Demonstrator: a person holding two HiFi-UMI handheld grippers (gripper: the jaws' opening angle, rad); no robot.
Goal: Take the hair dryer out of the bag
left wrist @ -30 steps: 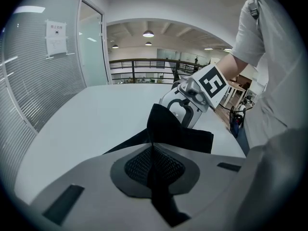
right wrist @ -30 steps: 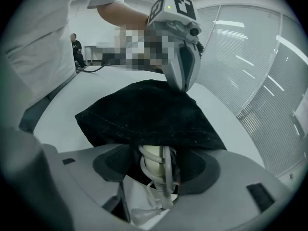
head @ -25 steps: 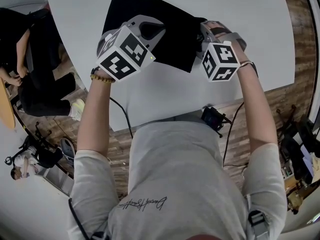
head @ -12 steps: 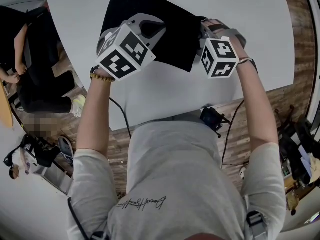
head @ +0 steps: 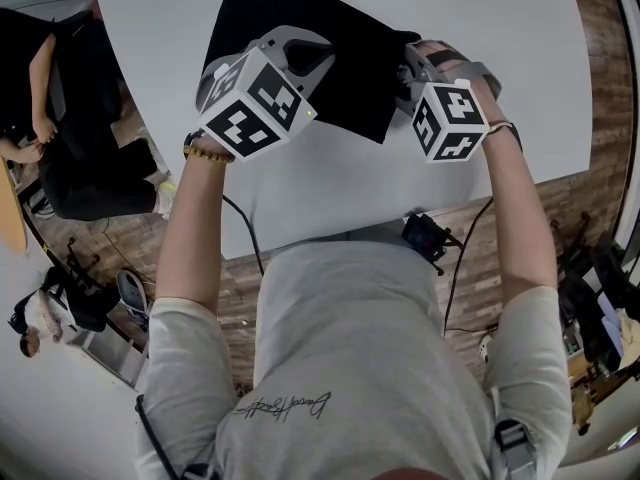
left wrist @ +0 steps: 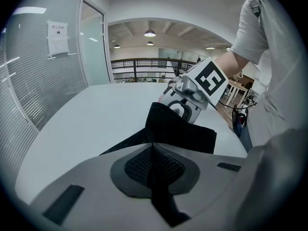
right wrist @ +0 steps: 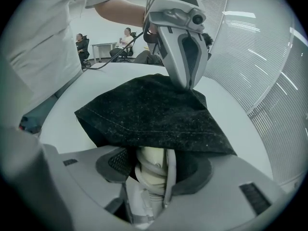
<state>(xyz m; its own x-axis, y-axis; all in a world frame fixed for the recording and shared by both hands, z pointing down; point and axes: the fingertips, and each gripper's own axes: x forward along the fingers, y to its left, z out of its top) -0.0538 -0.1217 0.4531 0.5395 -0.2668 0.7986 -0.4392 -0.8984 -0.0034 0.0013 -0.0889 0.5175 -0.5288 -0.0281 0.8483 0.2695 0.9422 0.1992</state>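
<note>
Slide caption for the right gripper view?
Right tongs, just closing, straddle the cream hair dryer at the black bag's mouth while the left tongs pinch its far edge.

The bag is black matt cloth, faintly speckled. The dryer looks like smooth cream plastic. The table is smooth matt white, the floor wood planks.
</note>
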